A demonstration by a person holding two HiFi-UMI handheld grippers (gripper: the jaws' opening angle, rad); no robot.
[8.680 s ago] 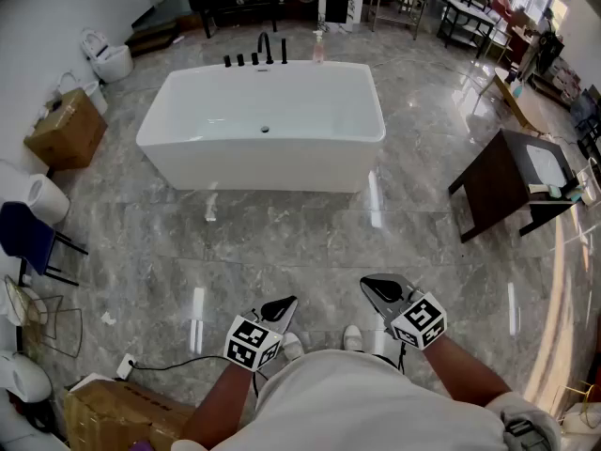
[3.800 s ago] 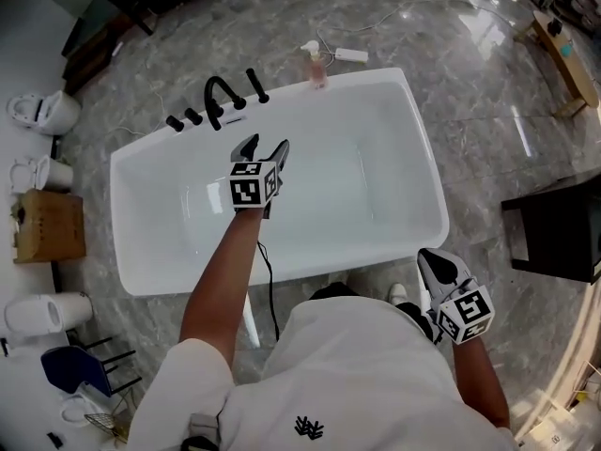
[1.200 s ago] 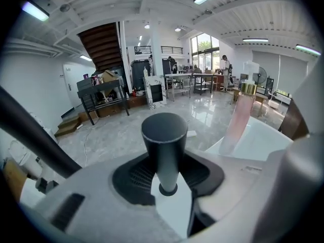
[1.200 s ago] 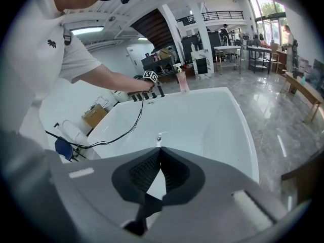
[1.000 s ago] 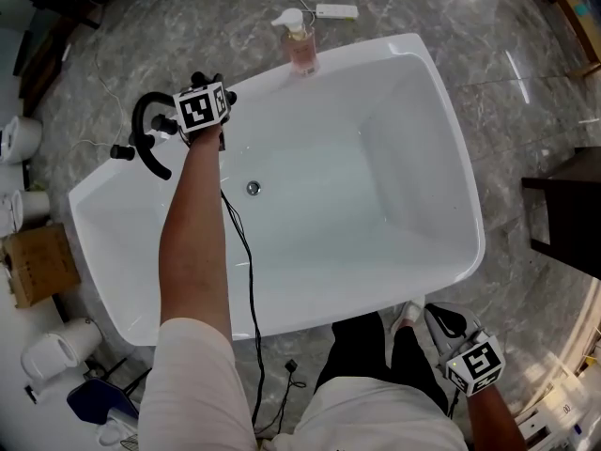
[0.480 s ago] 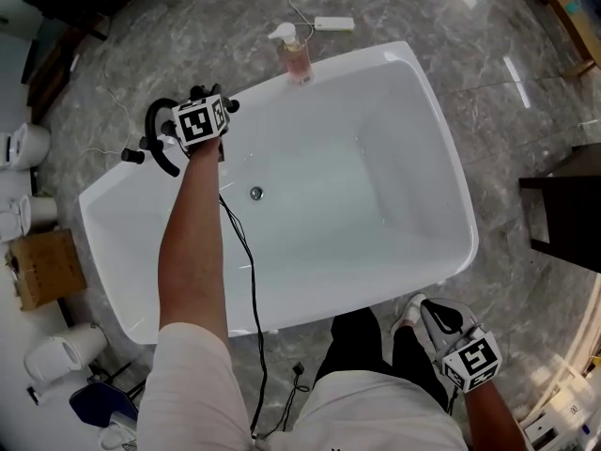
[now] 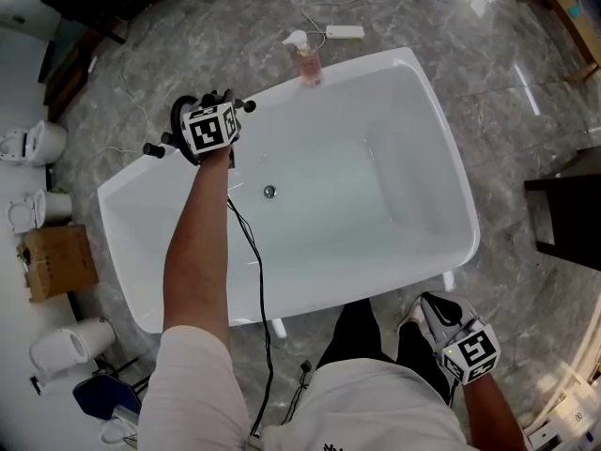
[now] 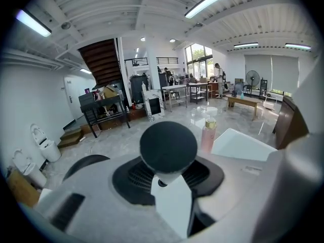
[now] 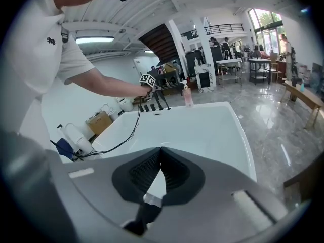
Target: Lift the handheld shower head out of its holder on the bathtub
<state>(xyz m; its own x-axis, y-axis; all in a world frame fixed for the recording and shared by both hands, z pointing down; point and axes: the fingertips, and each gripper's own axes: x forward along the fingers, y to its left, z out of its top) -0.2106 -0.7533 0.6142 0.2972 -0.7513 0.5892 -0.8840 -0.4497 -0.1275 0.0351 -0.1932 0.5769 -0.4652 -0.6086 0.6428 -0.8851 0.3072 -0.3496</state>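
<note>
In the left gripper view the black handheld shower head point(image 8: 168, 147) stands with its round end between the jaws of my left gripper point(image 8: 169, 171), which is shut on it. From the head view that gripper point(image 7: 214, 101) hovers over the far left rim of the white bathtub point(image 7: 451, 158), beside the black curved spout point(image 7: 178, 125). The holder itself is hidden under the gripper. My right gripper point(image 7: 430, 304) hangs low by the person's leg outside the tub's near rim, and its pads point(image 9: 161, 153) meet with nothing between them.
A pink soap bottle point(image 7: 306, 59) stands on the tub's far rim, a white power strip point(image 7: 345, 33) on the floor behind it. The drain point(image 7: 269, 192) lies in the tub floor. A cardboard box point(image 7: 58, 261) and toilets point(image 7: 42, 144) are at the left, a dark table point(image 7: 573, 219) at the right.
My left gripper has risen from the tub's rim with the shower head in its jaws. The right gripper has come up a little beside the leg.
</note>
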